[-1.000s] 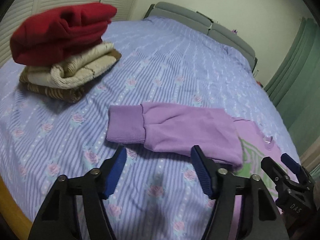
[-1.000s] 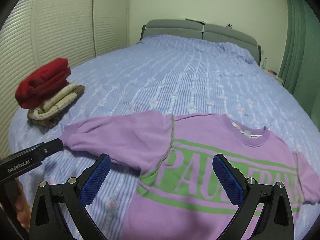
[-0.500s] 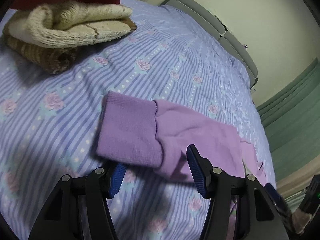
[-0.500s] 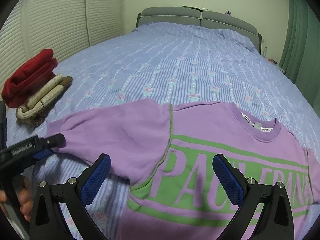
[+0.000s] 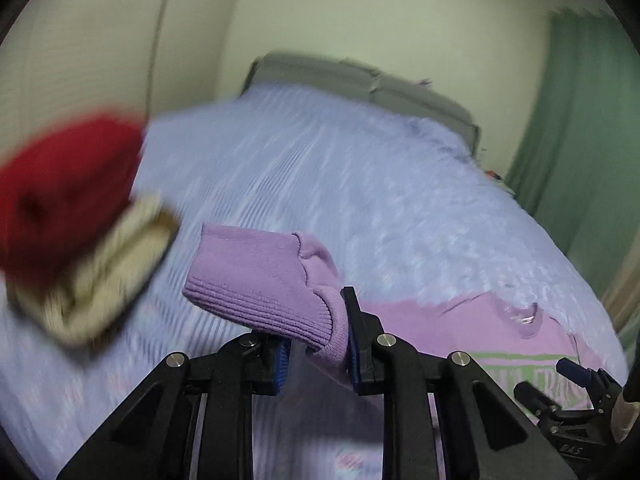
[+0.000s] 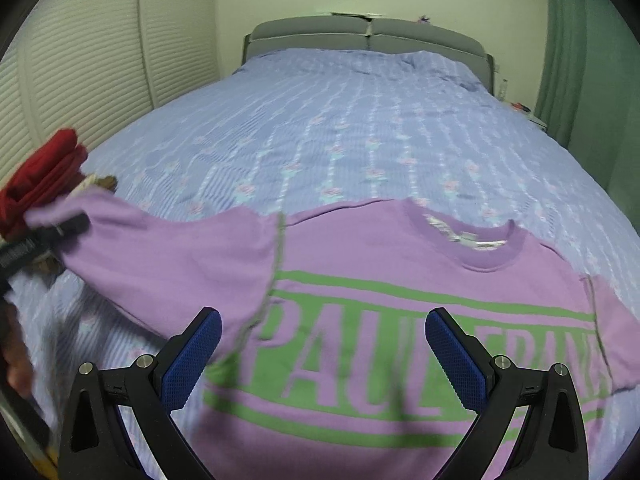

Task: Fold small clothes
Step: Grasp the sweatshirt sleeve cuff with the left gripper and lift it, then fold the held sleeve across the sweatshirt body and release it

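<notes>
A lilac sweatshirt (image 6: 400, 280) with green lettering lies face up on the bed, collar toward the headboard. My left gripper (image 5: 318, 354) is shut on the ribbed cuff (image 5: 260, 284) of its left sleeve and holds it lifted off the bed. In the right wrist view the left gripper (image 6: 48, 236) shows at the far left with the raised sleeve (image 6: 160, 256). My right gripper (image 6: 320, 354) is open and empty above the lower chest of the sweatshirt; it also shows in the left wrist view (image 5: 576, 384).
A stack of folded clothes, a red sweater (image 5: 60, 192) on top of beige knitwear (image 5: 108, 268), sits at the bed's left side. The blue striped floral bedspread (image 6: 360, 128) stretches to the grey headboard (image 6: 368, 36). Green curtains (image 6: 572, 52) hang at the right.
My left gripper has closed on the sleeve cuff and raised it from the bed. My right gripper has stayed open and moved a little closer over the sweatshirt.
</notes>
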Action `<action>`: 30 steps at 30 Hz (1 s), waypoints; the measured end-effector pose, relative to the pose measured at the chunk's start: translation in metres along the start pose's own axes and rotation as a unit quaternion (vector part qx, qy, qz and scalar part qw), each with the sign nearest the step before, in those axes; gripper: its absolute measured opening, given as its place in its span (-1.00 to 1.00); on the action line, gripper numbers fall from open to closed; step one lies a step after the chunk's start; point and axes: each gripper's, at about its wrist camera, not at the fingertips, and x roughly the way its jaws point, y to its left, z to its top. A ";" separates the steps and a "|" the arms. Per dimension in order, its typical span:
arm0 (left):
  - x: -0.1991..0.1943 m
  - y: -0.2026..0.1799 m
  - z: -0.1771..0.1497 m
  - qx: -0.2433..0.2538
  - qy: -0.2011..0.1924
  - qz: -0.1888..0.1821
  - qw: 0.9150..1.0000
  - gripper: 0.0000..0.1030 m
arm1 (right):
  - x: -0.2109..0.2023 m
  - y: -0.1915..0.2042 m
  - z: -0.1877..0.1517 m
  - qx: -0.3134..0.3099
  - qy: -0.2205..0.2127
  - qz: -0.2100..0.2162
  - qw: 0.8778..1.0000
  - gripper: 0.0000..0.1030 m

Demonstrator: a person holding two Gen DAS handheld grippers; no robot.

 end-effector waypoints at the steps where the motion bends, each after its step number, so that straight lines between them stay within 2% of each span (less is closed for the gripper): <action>1: -0.002 -0.010 0.008 0.016 -0.007 -0.003 1.000 -0.54 | -0.004 -0.007 0.000 0.006 -0.003 -0.003 1.000 1.00; 6: -0.004 -0.078 0.035 0.100 -0.027 -0.022 0.994 -0.56 | -0.022 -0.047 0.000 0.038 -0.018 -0.021 0.999 1.00; 14: 0.009 -0.185 0.014 0.185 -0.009 -0.055 0.981 -0.58 | -0.045 -0.114 -0.001 0.055 -0.040 -0.069 0.995 1.00; 18: 0.037 -0.229 -0.013 0.206 0.031 -0.064 0.976 -0.59 | -0.050 -0.147 -0.008 0.074 -0.039 -0.090 0.992 1.00; 23: 0.065 -0.258 -0.049 0.216 0.091 -0.084 0.969 -0.59 | -0.055 -0.174 -0.022 0.096 -0.033 -0.101 0.990 1.00; 26: 0.076 -0.270 -0.067 0.219 0.113 -0.097 0.964 -0.59 | -0.055 -0.184 -0.030 0.103 -0.026 -0.111 0.988 1.00; 27: 0.080 -0.270 -0.071 0.213 0.124 -0.101 0.964 -0.57 | -0.055 -0.188 -0.034 0.106 -0.024 -0.113 0.988 1.00; 28: 0.081 -0.270 -0.074 0.207 0.132 -0.108 0.963 -0.46 | -0.054 -0.192 -0.038 0.110 -0.020 -0.116 0.987 1.00; 30: 0.082 -0.269 -0.075 0.192 0.142 -0.127 0.963 -0.05 | -0.054 -0.199 -0.043 0.118 -0.015 -0.121 0.986 1.00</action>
